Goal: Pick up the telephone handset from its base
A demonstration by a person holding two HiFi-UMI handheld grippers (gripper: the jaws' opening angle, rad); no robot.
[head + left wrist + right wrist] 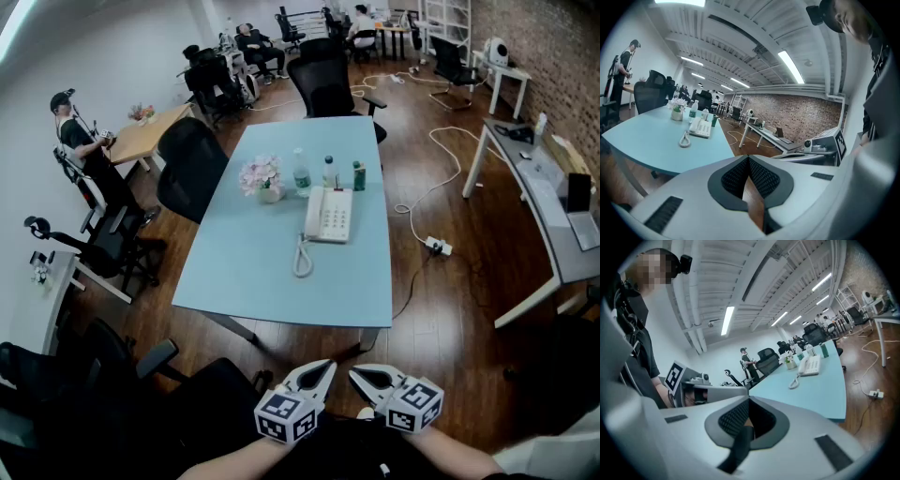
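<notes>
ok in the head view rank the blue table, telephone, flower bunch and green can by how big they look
1. blue table
2. telephone
3. flower bunch
4. green can
The last three stand close together, so nearness hardly skews it.

A pale blue table (272, 272) stands mid-room on a dark wood floor (441, 309). Toward its far end, a pot of pink flowers (262, 177), a water bottle (301, 174), a smaller bottle (329, 172) and a green can (359, 175) line up left to right. A black office chair (190, 167) sits at its left edge. A power strip (438, 247) lies on the floor to the right, near a grey desk (539, 202) bearing a laptop (579, 202).
</notes>
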